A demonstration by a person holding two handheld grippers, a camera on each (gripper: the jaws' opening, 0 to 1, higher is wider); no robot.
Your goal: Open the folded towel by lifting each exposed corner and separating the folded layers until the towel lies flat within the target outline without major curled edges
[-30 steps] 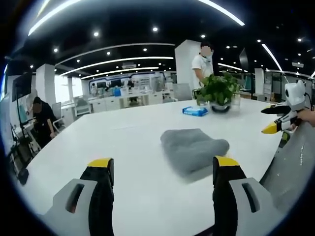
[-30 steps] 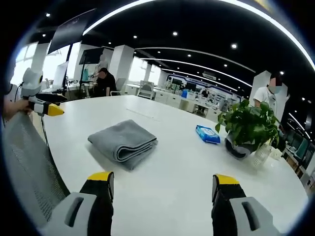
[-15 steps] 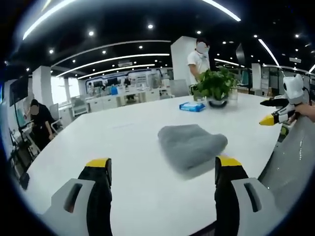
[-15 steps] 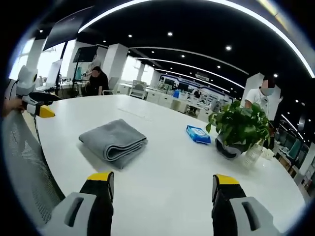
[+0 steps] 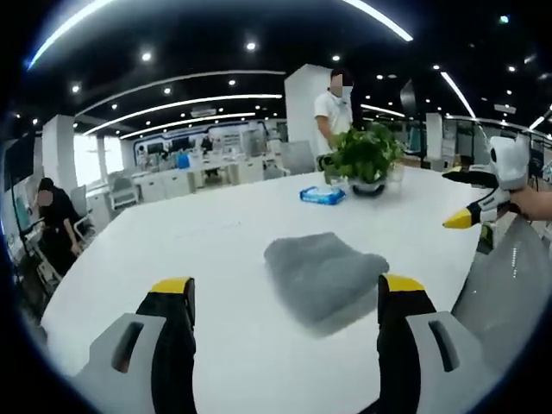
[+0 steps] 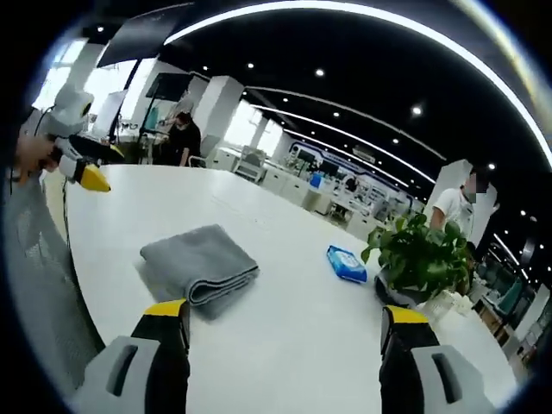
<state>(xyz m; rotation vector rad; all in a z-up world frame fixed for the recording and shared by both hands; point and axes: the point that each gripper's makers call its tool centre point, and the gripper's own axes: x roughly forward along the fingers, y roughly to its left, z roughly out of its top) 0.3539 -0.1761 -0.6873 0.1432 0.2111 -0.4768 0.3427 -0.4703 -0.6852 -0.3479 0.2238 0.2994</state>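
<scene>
On the white surface [image 5: 172, 250], near its front edge: one grey towel [image 5: 321, 274], folded, lying flat, rounded fold toward the right tongs' side, layered edges visible in the right gripper view [image 6: 200, 271].

Left tongs [image 5: 285, 293]: jaws spread wide, yellow-tipped, nothing between them; held above the surface short of the towel, apart from it. The same tongs appear at the left of the right gripper view [image 6: 86, 177], carried in a hand [image 6: 30, 155], beside the surface's edge.

Right tongs [image 6: 285, 315]: jaws spread wide, nothing held; above the surface, towel just ahead of the left jaw, not touching. Seen also at the right of the left gripper view [image 5: 470, 211], in a hand [image 5: 530, 203].

Further back on the surface: blue packet [image 5: 323, 195], well apart from the towel; potted plant [image 5: 366, 159] just beyond the packet; clear glass [image 6: 440, 304] beside the pot.

Foreground edge: grey mesh chair back [image 5: 504, 285].

Background: open office with desks and ceiling strip lights; person in white shirt [image 5: 332, 112] standing behind the plant; person in dark clothes [image 5: 52, 228] at the far left.
</scene>
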